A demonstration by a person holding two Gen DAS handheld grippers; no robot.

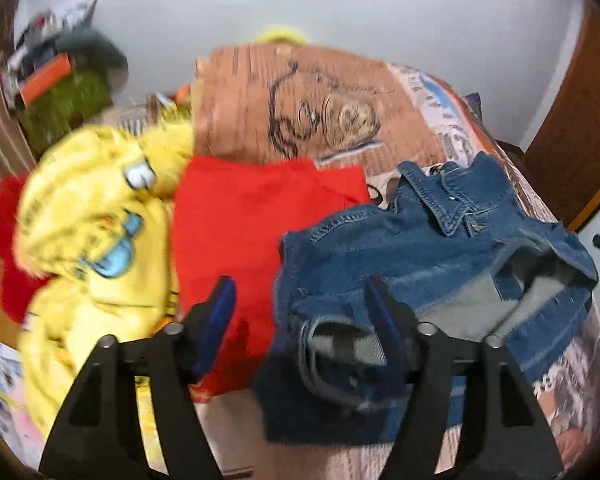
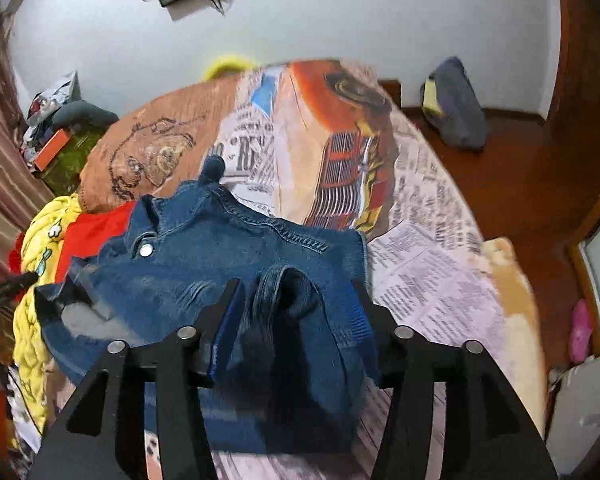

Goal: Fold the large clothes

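A blue denim jacket lies crumpled on the bed, collar toward the far side; it also shows in the right wrist view. My left gripper is open over the jacket's left edge and a red garment, holding nothing. My right gripper is open, its jaws straddling a raised fold of the denim. The left gripper's tip shows at the left edge of the right wrist view.
A yellow printed garment lies left of the red one. The bed has a newspaper-and-car print cover and a brown pillow. A cluttered side table stands at far left. Wooden floor and a grey bag lie to the right.
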